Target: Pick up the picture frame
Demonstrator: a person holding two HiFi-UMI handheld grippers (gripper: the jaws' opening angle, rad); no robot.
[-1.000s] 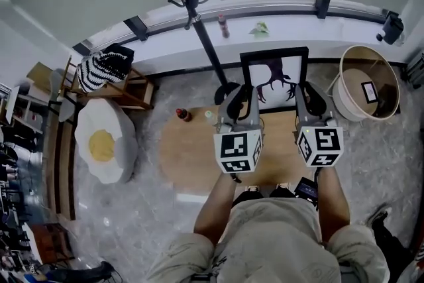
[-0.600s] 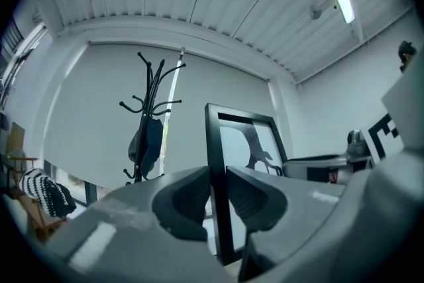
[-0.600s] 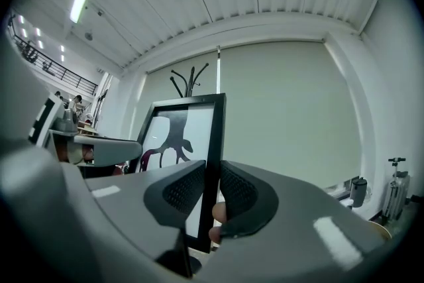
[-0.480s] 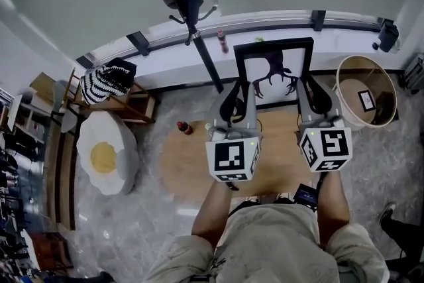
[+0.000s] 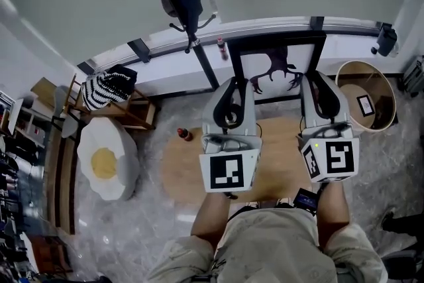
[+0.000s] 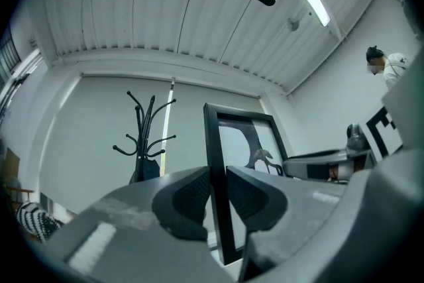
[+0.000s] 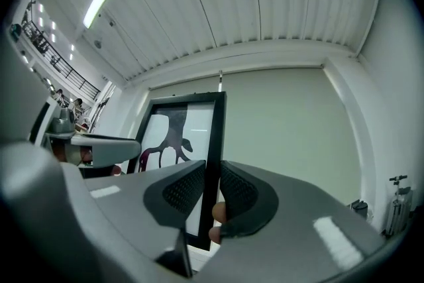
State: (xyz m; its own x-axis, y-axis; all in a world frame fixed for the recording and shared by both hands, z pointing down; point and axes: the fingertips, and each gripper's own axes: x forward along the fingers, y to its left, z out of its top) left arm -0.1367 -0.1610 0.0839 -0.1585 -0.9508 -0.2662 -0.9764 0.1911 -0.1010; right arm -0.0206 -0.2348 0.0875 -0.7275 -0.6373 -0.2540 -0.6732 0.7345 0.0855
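Picture frame, black around an antler print, is upright over the far side of the round wooden table. The left gripper pinches its left bar and the right gripper its right bar, both sets of pads tight on the black edge. A red bottle stands at the table's left rim.

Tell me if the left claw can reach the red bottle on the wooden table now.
Probably not: the left claw is clamped on the picture frame, shared with the right claw; the bottle stands well below.
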